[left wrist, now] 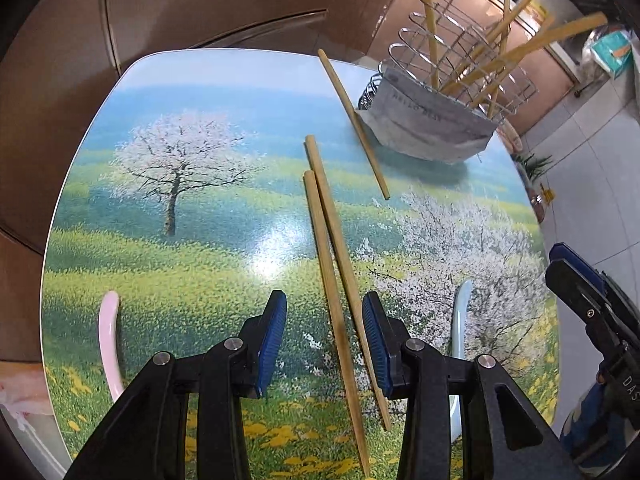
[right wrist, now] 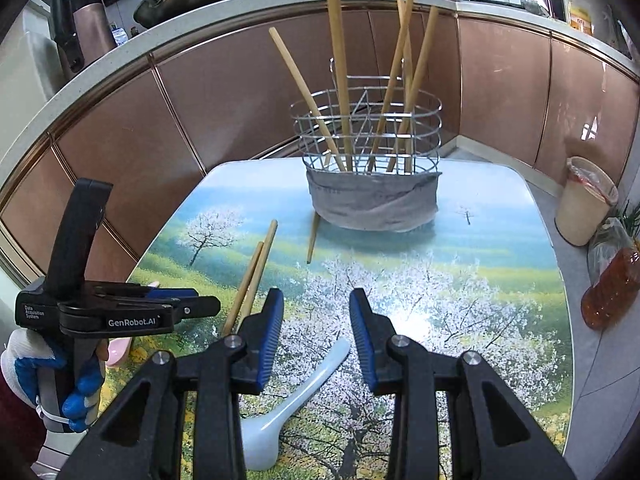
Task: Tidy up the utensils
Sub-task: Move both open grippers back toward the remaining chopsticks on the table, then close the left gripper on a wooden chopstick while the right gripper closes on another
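The left gripper (left wrist: 325, 344) is hanging over the table (left wrist: 180, 248) with its jaws spread and nothing pinched; the two chopsticks (left wrist: 332, 280) are lying side by side on the table between and below its blue pads (left wrist: 274, 332), touching neither as far as can be seen. The right gripper (right wrist: 316, 336) is hanging with its jaws spread too, holding nothing, and the handle of the white spoon (right wrist: 296, 396) is lying on the table beneath the gap. A gloved hand (right wrist: 44, 384) is gripping the left gripper's handle at the left edge of the right wrist view.

Taking the wire basket (right wrist: 368, 140) as the landmark: the white spoon is lying well in front of it, toward the near edge of the table. The pink spoon (left wrist: 110, 340) is lying in front of it and far to the left, near the table's left edge. The pair of chopsticks is lying in front of the basket and to its left, pointing roughly toward it. A single chopstick (left wrist: 354, 120) is lying just beside the basket on its left, one end reaching under the grey cloth (right wrist: 372, 200) wrapped around the basket's base. Several chopsticks (right wrist: 340, 80) are standing tilted inside the basket. Behind the basket, brown cabinets (right wrist: 240, 92) are running along under a counter.
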Available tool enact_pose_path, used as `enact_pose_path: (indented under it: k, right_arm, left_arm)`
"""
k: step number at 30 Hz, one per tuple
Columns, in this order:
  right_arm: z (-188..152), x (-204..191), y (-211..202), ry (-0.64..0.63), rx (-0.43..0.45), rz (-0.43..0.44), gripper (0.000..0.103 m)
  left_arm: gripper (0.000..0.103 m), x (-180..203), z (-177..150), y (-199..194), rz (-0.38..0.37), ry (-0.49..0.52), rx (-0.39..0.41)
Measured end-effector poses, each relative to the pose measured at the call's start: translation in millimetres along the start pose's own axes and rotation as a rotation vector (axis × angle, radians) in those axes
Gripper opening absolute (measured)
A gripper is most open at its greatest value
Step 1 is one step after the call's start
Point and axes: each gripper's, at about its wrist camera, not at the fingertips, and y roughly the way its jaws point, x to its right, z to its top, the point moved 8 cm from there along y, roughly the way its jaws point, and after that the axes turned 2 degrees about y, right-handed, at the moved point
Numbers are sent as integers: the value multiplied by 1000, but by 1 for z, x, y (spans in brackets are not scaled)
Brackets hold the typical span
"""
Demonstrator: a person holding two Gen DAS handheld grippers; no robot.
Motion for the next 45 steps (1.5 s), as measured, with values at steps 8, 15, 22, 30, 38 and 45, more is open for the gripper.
enact_pose_path:
  k: [8,15,22,30,38,45]
  right_arm:
    - [-2,-1,11,-6,-27,1,32]
    - [-1,-5,21,-24,-52,0,32]
    - [-3,-9,30,-39,-72,1,32]
    - [-4,-5,34,-31,-83,1,32]
    - [-5,-7,38,-45,-94,2,32]
    - [-2,-24,54,-87,-120,15,32]
  left_arm:
    - [38,-3,1,15,23,2,-27]
    - [38,-10,3,25,34,-9,-42]
    - [38,-12,9,28,7,-20,-52]
    - [38,-12,14,30,16,-4,-48]
    - [39,-11,19,33,92,7,-40]
    - [39,-31,18,28,25,-57,-54]
